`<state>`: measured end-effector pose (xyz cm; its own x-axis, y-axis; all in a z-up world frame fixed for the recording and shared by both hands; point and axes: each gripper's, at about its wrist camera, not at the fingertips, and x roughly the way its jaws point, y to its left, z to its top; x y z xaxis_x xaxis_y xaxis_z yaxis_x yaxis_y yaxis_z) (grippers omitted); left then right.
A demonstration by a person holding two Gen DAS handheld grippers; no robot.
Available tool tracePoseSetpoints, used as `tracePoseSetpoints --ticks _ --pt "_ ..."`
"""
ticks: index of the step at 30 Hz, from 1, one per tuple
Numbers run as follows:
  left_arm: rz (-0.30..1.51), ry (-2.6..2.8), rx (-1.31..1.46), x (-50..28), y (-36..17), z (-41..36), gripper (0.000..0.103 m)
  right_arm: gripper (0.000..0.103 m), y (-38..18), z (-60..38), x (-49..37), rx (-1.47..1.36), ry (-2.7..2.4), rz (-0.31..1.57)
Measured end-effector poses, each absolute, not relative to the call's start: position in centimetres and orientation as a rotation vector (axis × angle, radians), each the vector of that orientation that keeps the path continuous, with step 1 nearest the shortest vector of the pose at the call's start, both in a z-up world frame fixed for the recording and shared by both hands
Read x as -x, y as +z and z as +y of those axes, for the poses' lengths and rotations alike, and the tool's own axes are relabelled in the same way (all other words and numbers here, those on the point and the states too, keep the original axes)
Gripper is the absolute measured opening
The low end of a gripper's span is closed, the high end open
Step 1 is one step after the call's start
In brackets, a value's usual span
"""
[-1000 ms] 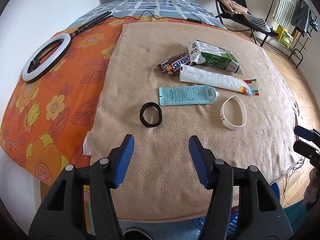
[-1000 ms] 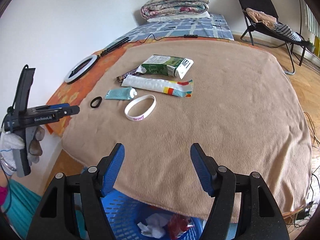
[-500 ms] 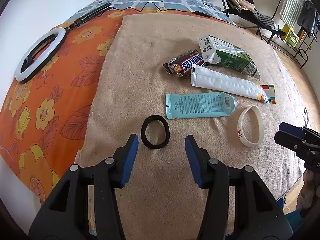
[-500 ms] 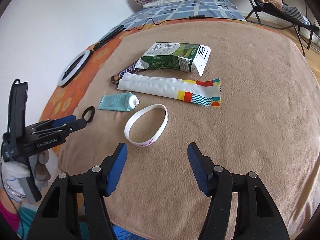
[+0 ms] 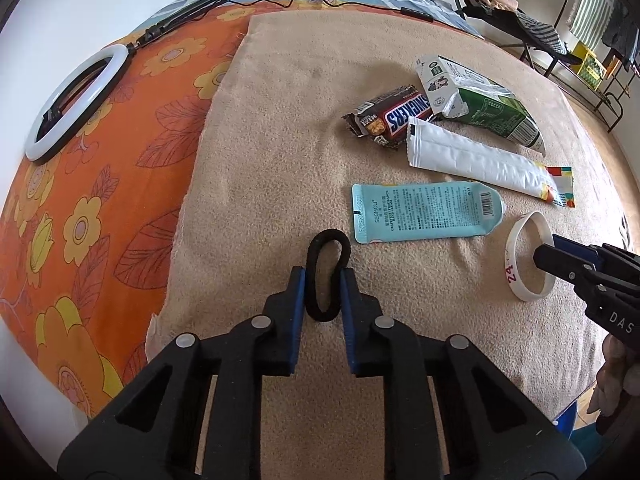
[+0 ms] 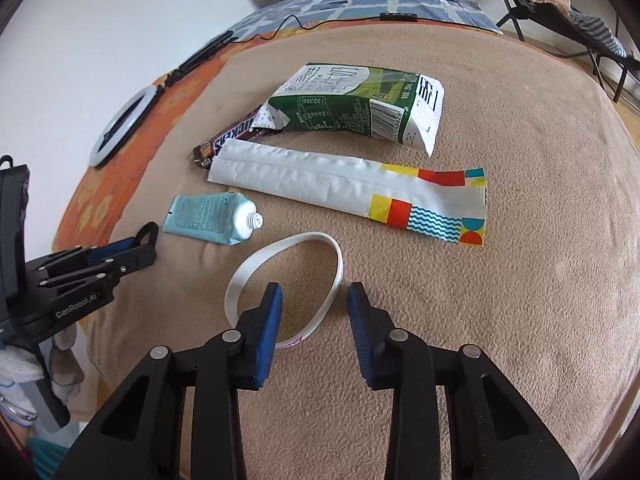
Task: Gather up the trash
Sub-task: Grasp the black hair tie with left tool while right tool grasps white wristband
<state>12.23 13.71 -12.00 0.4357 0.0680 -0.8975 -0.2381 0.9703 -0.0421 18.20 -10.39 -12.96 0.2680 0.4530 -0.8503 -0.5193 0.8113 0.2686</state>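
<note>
Left gripper (image 5: 323, 276) closing, pinching black hair tie (image 5: 327, 276), right gripper (image 6: 314, 300) closing astride white wristband (image 6: 280, 284) rim, contact seemingly not yet made, blue tube (image 5: 424, 212) at two o'clock of the tie.

Squeezed black hair tie (image 5: 326, 276), flat wrappers (image 5: 480, 160)

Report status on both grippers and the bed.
Left gripper closing, pads pinching the black hair tie. Right gripper closing around the white wristband, pads not yet touching. Nothing in the way.
</note>
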Motion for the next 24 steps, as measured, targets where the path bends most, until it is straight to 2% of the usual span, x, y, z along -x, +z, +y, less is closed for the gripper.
tracePoseSetpoints --ticks 2,3,4,6,24 --pt "1.101 0.191 0.184 -12.1 -11.9 13.9 0.01 0.023 -12.9 -10.2 -18.1 0.09 0.645 1.11" --pt "1.098 0.19 0.185 -12.0 -11.8 13.9 0.008 0.013 -13.0 -10.2 -18.2 0.094 0.638 1.108" --pt "1.095 0.19 0.183 -11.9 -11.7 13.9 0.007 0.008 -13.0 -10.3 -18.3 0.089 0.634 1.11" --pt "1.088 0.19 0.172 -11.7 -11.4 13.7 0.007 0.005 -13.1 -10.7 -18.6 0.058 0.637 1.116" --pt "1.0 0.132 0.16 -8.1 -7.4 11.5 0.005 0.003 -8.2 -13.1 -16.0 0.062 0.672 0.982"
